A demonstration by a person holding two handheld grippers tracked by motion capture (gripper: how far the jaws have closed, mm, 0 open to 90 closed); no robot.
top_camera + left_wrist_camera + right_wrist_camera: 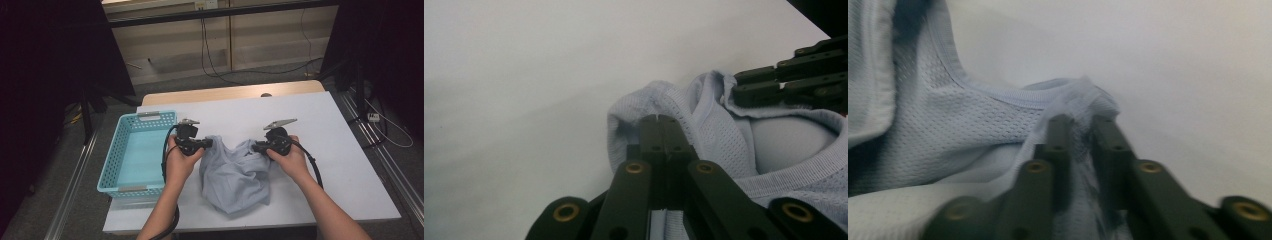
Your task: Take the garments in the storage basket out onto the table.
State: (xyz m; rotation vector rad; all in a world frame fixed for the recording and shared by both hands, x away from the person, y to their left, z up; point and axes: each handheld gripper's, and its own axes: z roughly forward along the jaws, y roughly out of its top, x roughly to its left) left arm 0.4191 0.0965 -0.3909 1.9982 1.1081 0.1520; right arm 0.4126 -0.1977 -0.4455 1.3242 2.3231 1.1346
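The pale blue garment [235, 175] lies crumpled in the lower middle of the high view, on the white table top [310, 130], its bulk sagging toward the near edge while two upper corners are drawn apart to left and right. I have the left gripper [207, 143] just left of centre in that frame, its jaws pressed flat together on the garment's left corner; in the left gripper view the mesh fabric [704, 125] wraps round the closed black tips in the lower middle, and a ribbed hem runs off toward the lower right. My left hand [179, 162] sits right beside the turquoise basket [112, 165], which stands at the left of the table with a metal handle on its far rim. The right gripper [256, 147] is just right of centre, pointing inward at the garment's other corner. In the right gripper view I see its jaws narrow, with a slim gap, and a bunched fold of the fabric [998, 120] caught between the tips in the middle of the frame; the pads look pressed against the cloth. My right hand [287, 155] wraps the gripper body, and its black cable [312, 167] trails back along the forearm toward the lower right.
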